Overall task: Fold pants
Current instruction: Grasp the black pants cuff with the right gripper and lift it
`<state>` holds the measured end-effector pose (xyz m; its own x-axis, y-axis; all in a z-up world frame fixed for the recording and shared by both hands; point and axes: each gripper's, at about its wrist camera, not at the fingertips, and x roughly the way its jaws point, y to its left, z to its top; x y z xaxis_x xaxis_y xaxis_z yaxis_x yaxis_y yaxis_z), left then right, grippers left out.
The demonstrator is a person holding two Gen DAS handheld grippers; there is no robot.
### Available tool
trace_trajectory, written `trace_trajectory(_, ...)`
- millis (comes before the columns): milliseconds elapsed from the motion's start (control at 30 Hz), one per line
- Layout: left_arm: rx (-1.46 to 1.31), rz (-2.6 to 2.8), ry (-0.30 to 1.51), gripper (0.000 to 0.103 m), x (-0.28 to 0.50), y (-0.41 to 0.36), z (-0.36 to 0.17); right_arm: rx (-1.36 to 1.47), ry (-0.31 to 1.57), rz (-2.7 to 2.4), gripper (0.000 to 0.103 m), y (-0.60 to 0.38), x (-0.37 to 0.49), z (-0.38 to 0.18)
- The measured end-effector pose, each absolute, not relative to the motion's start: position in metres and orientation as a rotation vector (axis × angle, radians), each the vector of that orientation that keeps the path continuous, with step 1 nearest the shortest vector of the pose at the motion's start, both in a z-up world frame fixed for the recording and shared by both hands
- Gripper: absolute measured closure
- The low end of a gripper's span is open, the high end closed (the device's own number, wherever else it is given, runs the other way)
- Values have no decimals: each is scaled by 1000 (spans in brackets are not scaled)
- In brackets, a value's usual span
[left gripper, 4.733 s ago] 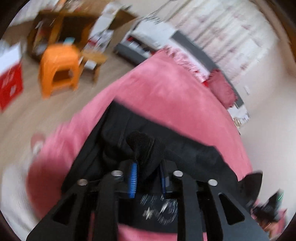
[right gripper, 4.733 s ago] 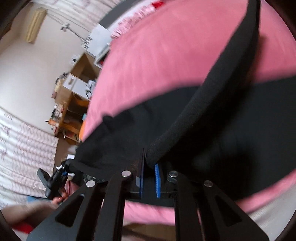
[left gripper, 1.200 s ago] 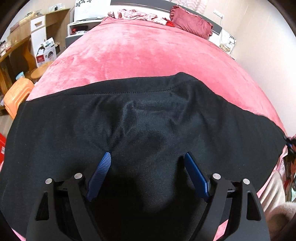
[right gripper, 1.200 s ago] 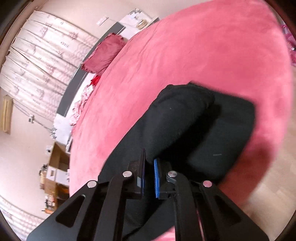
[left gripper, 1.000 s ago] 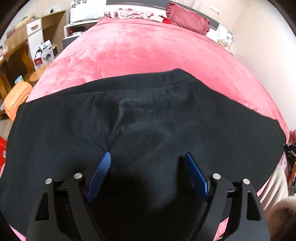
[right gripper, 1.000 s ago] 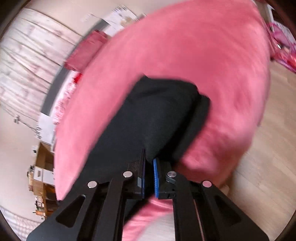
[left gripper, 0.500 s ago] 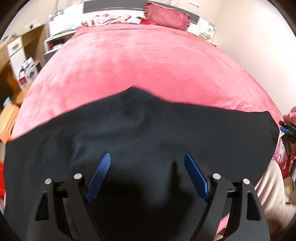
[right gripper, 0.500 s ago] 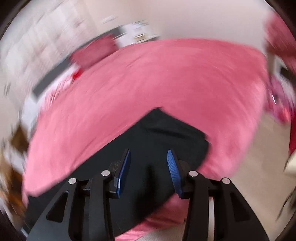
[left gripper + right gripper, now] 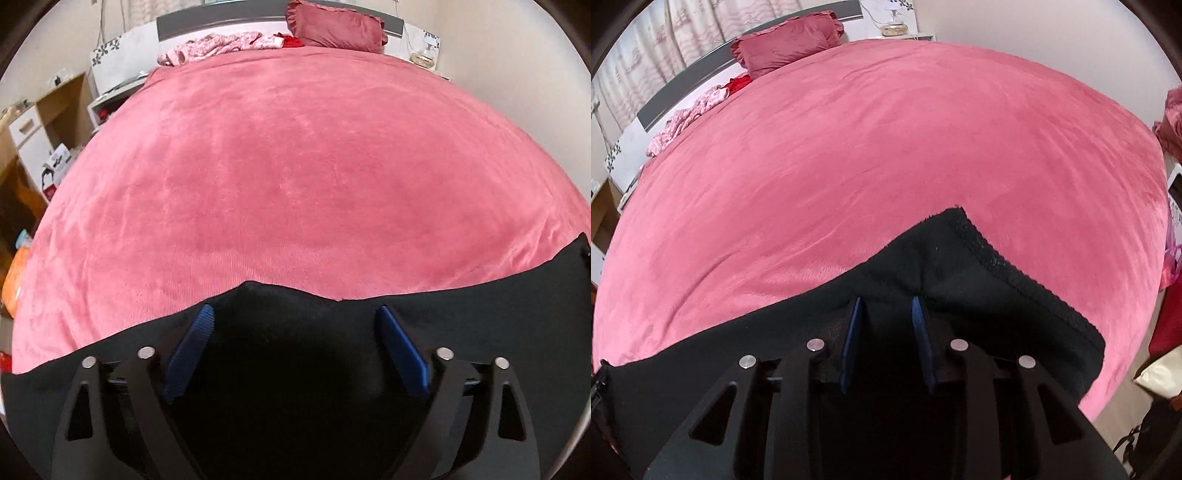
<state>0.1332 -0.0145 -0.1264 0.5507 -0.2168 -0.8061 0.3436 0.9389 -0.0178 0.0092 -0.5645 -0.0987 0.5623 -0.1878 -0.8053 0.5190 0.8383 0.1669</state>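
Observation:
Black pants (image 9: 461,306) lie spread along the near edge of the pink bed cover (image 9: 295,166). My left gripper (image 9: 293,310) hangs over their far edge, jaws wide and still opening; cloth lies under the blue pads (image 9: 192,343) but is not gripped. In the right wrist view the pants (image 9: 960,266) end in a corner with a stitched hem. My right gripper (image 9: 885,304) sits just behind that corner, its jaws a narrow gap apart and closing. Puckered black cloth lies between its pads (image 9: 853,325), which do not clamp it.
A dark red pillow (image 9: 336,27) and crumpled pink clothes (image 9: 218,42) lie at the headboard. Wooden shelves (image 9: 37,122) and an orange stool (image 9: 13,280) stand left of the bed. Wooden floor (image 9: 1126,406) and a cream bag (image 9: 1160,373) are on the right.
The right gripper let go of the folded pants, rolled upright and now hovers over their corner, half narrowed. The left gripper drew back toward the near edge and widened.

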Motion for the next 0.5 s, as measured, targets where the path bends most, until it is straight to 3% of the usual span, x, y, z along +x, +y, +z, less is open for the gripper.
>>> trace_trajectory(133,140,-343,903,9,129,-12,-124,462,825,-410,74,-563,-9,-94)
trace_trajectory(167,136,-346,900,9,126,-10,-121,503,807,-401,71,-566,-13,-92)
trace_trajectory(200,132,-341,902,9,119,-6,-117,549,781,-389,57,-567,-23,-87)
trace_trajectory(267,116,-331,914,9,108,1,-117,575,733,-398,50,-564,-47,-76)
trace_trajectory(400,120,-346,892,9,71,14,-119,540,786,-413,54,-560,-75,-83)
trace_trajectory(500,186,-352,863,9,52,14,-122,529,793,-430,72,-567,-87,-93)
